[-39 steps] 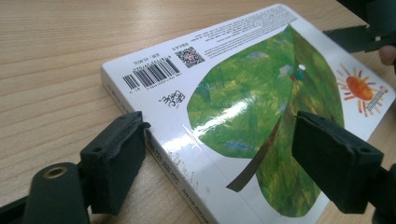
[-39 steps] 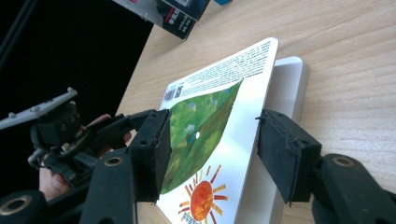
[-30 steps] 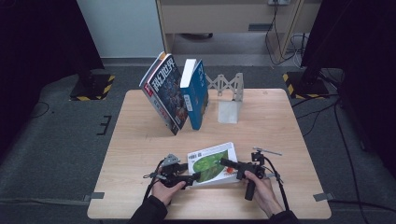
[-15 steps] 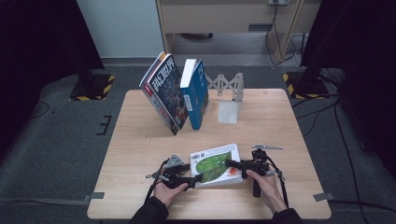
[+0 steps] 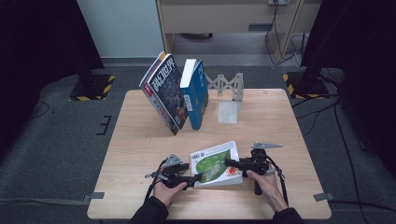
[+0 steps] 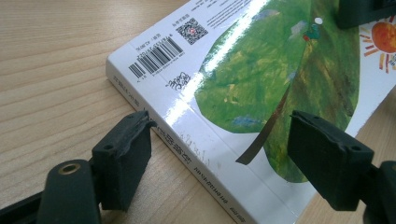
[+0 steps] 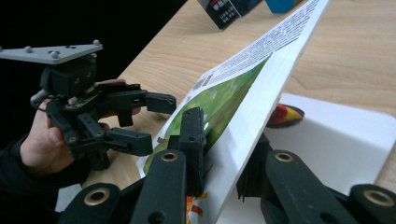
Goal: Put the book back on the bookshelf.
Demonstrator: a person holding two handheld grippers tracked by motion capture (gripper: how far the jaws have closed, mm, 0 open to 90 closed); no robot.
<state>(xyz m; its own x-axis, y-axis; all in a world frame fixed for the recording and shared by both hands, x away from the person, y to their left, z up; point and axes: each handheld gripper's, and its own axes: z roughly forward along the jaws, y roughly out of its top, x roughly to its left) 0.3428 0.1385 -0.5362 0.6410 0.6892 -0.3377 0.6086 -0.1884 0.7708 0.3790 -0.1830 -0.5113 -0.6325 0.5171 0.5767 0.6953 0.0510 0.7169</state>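
Observation:
A picture book [image 5: 212,164] with a green leaf on its white cover lies near the table's front edge. My right gripper [image 5: 229,163] is shut on the cover's edge [image 7: 261,88] and holds it tilted up off a white page [image 7: 336,135]. The right gripper [image 7: 229,140] has one jaw above the cover and one beneath. My left gripper [image 5: 197,177] is open at the book's left corner. In the left gripper view its jaws [image 6: 219,158] straddle the spine [image 6: 187,144], one over the wood and one over the cover. The left gripper [image 7: 156,122] is also in the right gripper view.
At the back of the wooden table [image 5: 135,140], a magazine [image 5: 163,95] and a blue book [image 5: 196,95] lean upright. A metal bookend [image 5: 231,100] stands to their right. Dark floor and cables surround the table.
Both hands have drifted slightly to the right. The book stays in the same place with the right gripper at its cover.

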